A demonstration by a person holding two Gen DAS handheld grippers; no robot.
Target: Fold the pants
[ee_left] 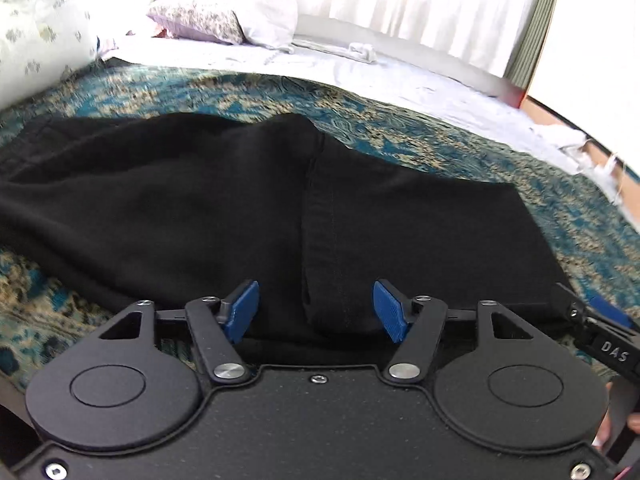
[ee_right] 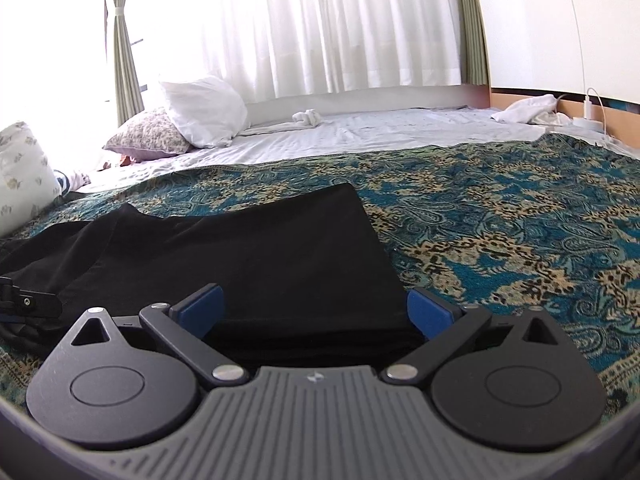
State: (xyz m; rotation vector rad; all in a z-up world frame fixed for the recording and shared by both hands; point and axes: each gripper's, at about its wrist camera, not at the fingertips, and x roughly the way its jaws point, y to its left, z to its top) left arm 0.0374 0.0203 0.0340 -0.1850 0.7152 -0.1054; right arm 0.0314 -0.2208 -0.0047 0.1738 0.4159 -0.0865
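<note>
Black pants (ee_left: 192, 200) lie spread on a teal paisley bedspread (ee_left: 440, 136), with one layer folded over along a stitched hem (ee_left: 316, 208). My left gripper (ee_left: 315, 310) hovers at the pants' near edge, its blue pads (ee_left: 390, 312) apart on either side of the fold's thick end and not pressing it. In the right wrist view the pants (ee_right: 248, 248) show their squared right end. My right gripper (ee_right: 314, 312) stands wide open over that near edge, pads clear of the cloth. Each gripper shows at the edge of the other's view: right (ee_left: 600, 320), left (ee_right: 24, 304).
Behind the bedspread (ee_right: 500, 220) is a white sheet (ee_right: 360, 132) with a rolled white cloth (ee_right: 306, 117). Pillows (ee_right: 200, 112) sit at the back left. A crumpled white cloth (ee_right: 528, 110) and a charger with cable (ee_right: 588, 108) lie at the back right. Curtains (ee_right: 320, 24) hang behind.
</note>
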